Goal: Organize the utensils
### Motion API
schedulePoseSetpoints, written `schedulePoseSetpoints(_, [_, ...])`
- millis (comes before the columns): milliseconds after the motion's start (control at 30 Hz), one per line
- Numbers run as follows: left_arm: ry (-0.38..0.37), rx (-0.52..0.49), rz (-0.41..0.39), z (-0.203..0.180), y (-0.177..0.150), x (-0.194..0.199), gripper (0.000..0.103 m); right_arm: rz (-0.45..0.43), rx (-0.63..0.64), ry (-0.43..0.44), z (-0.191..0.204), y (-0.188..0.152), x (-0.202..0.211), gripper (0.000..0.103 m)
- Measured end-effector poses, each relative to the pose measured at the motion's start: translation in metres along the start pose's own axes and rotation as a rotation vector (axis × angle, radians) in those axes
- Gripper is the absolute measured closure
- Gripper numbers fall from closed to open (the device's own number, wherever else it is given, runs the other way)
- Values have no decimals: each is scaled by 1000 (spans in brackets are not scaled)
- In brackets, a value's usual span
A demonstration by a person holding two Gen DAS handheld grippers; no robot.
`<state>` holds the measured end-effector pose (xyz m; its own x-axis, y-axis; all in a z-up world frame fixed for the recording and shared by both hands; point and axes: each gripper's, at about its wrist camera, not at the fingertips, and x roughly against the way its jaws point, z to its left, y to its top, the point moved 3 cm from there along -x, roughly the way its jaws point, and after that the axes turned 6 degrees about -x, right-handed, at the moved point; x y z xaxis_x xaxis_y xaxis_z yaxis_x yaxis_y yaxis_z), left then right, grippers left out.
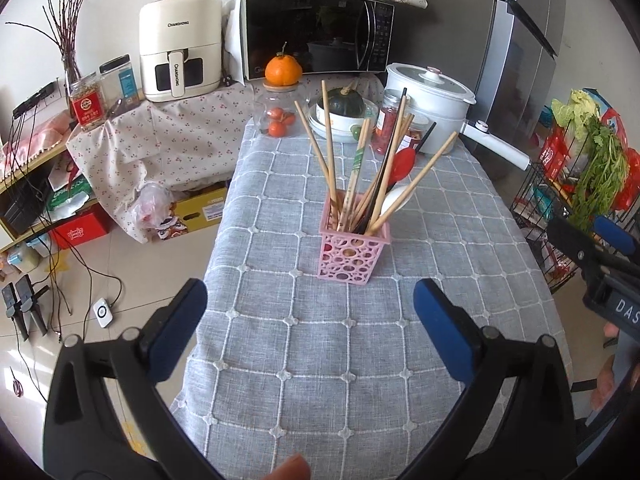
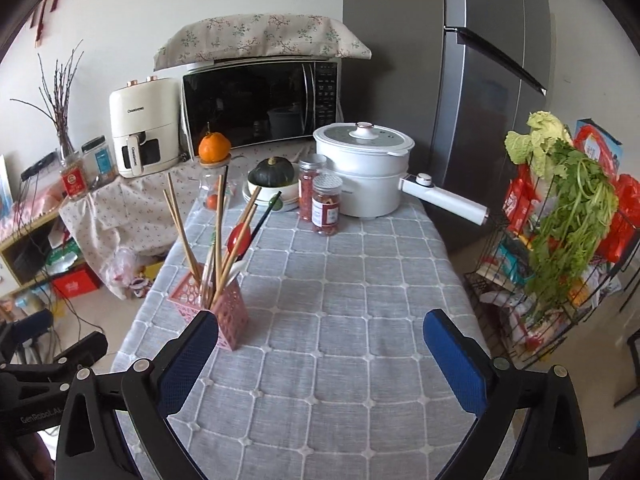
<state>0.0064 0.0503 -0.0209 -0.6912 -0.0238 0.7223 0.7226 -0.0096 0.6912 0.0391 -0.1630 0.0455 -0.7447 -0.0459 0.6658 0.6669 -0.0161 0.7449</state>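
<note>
Item: pink holder [image 1: 354, 250], perforated, square, upright near the middle of the grey checked tablecloth [image 1: 320, 360], slightly toward its left edge in the right wrist view.

Contents: wooden chopsticks [image 1: 330, 148], fanned and leaning; at least 1 black chopstick [image 1: 390, 160]; 1 red spoon [image 1: 402, 164]; 1 white spoon [image 1: 396, 198]. All stand inside the holder. Exact chopstick count cannot be told.

Loose utensils on the cloth: 0 visible in either view.

Left gripper [image 1: 310, 308]: jaws spread wide, nothing between the pads, on the near side of the holder and apart from it.

Right gripper [image 2: 320, 338]: jaws spread wide, empty; its left pad overlaps the holder's corner in its own view, contact cannot be told.

Far end of table: white electric pot [image 2: 364, 172], 2 red-filled jars [image 2: 326, 206], green squash [image 2: 272, 170] on stacked dishes, glass jar with an orange [image 2: 214, 146] on top.

Status, as judged: gathering appears complete; nothing evidently remains except perhaps straightening the splayed chopsticks.
</note>
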Motion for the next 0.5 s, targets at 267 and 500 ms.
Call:
schedulePoseSetpoints(267, [44, -31, -18, -15, 3, -3, 1, 2, -23, -14, -10, -1, -4, 0])
schedulePoseSetpoints(500, [41, -40, -13, -25, 3, -7, 1, 12, -24, -11, -15, -4, -7, 0])
